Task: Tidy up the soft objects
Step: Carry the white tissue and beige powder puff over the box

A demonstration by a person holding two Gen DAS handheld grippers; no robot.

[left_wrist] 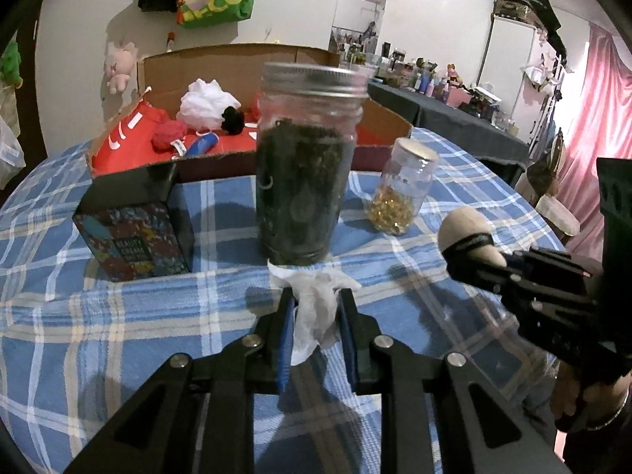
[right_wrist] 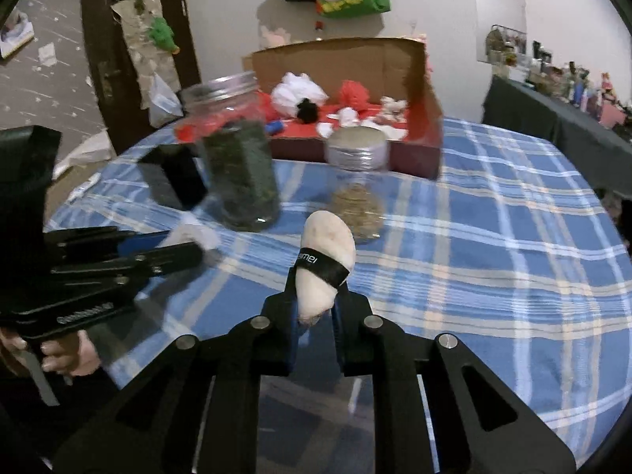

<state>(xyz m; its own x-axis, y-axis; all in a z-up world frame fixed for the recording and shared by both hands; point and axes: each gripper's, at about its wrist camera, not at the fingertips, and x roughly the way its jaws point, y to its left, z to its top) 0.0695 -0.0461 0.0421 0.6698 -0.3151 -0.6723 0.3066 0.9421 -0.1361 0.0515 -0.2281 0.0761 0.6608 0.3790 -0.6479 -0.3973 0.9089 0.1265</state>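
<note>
My left gripper is shut on a crumpled white tissue and holds it above the blue checked tablecloth, just in front of a tall jar of dark leaves. It also shows at the left of the right wrist view. My right gripper is shut on a beige makeup puff with a black band, also held above the cloth. That puff shows at the right of the left wrist view. An open cardboard box with a red lining at the back holds several soft things.
A black cream box stands left of the tall jar. A small jar of golden capsules stands to its right, directly ahead of the puff in the right wrist view. A dark table with bottles lies beyond.
</note>
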